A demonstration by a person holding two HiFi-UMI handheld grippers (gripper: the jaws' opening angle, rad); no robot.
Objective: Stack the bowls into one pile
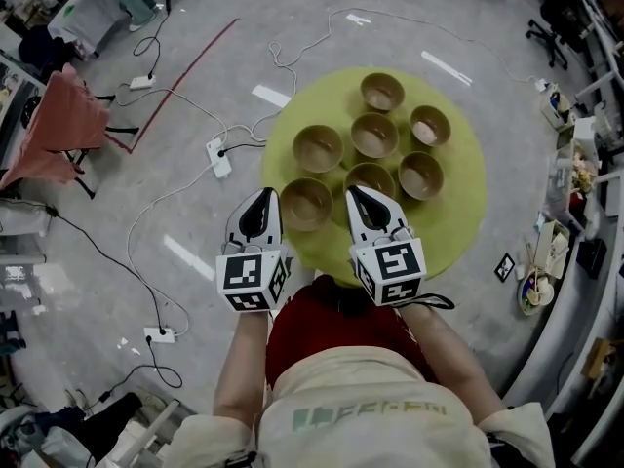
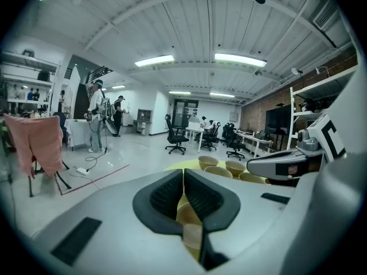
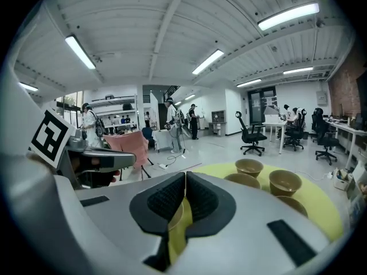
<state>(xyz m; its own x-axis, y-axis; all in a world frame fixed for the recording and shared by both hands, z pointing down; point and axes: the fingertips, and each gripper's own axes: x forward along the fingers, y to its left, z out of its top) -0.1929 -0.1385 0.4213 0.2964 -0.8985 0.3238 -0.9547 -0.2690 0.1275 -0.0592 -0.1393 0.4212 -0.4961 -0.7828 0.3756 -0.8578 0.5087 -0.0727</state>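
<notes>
Currently left gripper point(image 1: 262, 199) and right gripper point(image 1: 357, 195) are clenched and empty; the tightly packed bowls point(image 1: 374, 135) risk neighbour knocks.

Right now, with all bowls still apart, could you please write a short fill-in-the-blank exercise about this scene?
1. ___ bowls stand on the yellow table.
2. The jaws of the left gripper and the right gripper are ___.
3. The nearest bowl sits ___ the two grippers.
Missing words: seven; shut; between.
</notes>
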